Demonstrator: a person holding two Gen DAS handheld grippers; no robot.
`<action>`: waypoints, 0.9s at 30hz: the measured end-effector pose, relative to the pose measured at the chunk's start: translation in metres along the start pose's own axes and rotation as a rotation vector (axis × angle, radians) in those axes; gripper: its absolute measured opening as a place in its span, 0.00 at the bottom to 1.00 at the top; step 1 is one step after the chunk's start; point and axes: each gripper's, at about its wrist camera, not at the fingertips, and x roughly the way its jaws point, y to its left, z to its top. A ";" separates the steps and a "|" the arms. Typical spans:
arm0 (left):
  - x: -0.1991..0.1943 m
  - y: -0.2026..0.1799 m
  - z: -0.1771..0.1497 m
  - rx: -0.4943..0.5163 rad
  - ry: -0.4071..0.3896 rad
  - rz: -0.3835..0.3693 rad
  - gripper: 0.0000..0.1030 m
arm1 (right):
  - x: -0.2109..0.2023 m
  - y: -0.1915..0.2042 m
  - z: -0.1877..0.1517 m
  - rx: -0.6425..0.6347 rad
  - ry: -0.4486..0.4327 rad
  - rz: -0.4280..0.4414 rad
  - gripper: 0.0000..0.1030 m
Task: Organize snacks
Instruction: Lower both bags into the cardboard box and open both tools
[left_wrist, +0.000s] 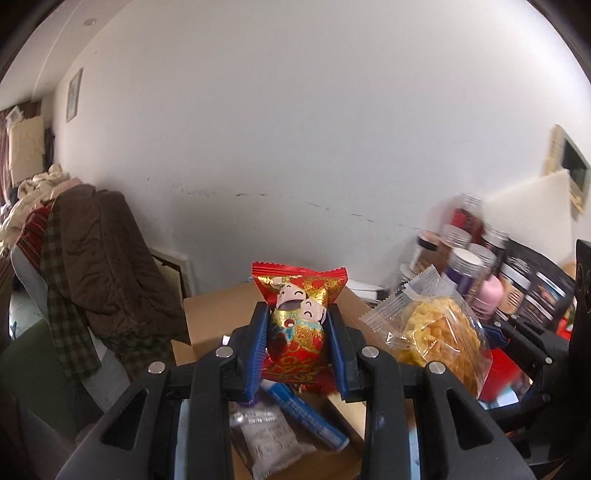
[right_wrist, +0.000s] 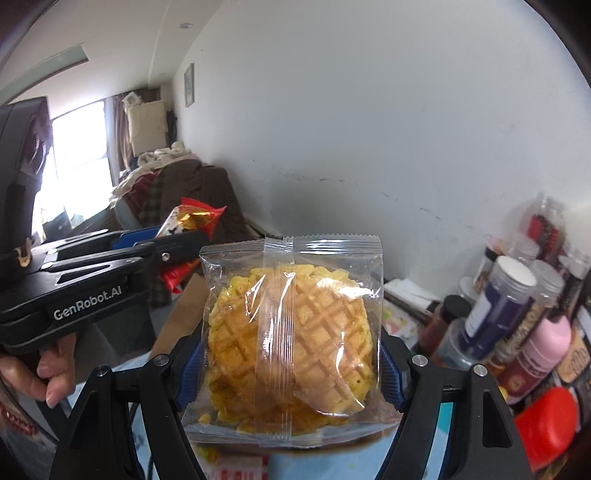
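My left gripper (left_wrist: 297, 325) is shut on a red and gold snack packet (left_wrist: 297, 314) printed with a cartoon figure, held upright between the blue pads. In the right wrist view the same packet (right_wrist: 195, 218) and the left gripper (right_wrist: 173, 240) show at the left, a hand on the handle. My right gripper (right_wrist: 290, 354) is shut on a clear packet with a yellow waffle-patterned cake (right_wrist: 290, 325), which fills the middle of that view. From the left wrist view this cake packet (left_wrist: 436, 332) hangs just to the right, level with the red one.
A cardboard box (left_wrist: 218, 317) lies below and behind, with a white sachet (left_wrist: 266, 439) and a blue tube (left_wrist: 306, 417) under the left jaws. Jars and bottles (right_wrist: 517, 306) crowd the right by the wall. A chair piled with clothes (left_wrist: 92, 273) stands at the left.
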 end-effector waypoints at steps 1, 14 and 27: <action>0.007 0.000 0.000 -0.004 0.007 0.007 0.29 | 0.011 -0.004 0.002 0.009 0.010 0.002 0.74; 0.098 0.021 -0.032 -0.015 0.152 0.101 0.29 | 0.088 -0.034 -0.010 0.079 0.122 -0.001 0.74; 0.147 0.032 -0.061 -0.043 0.391 0.084 0.29 | 0.125 -0.044 -0.030 0.095 0.235 0.022 0.79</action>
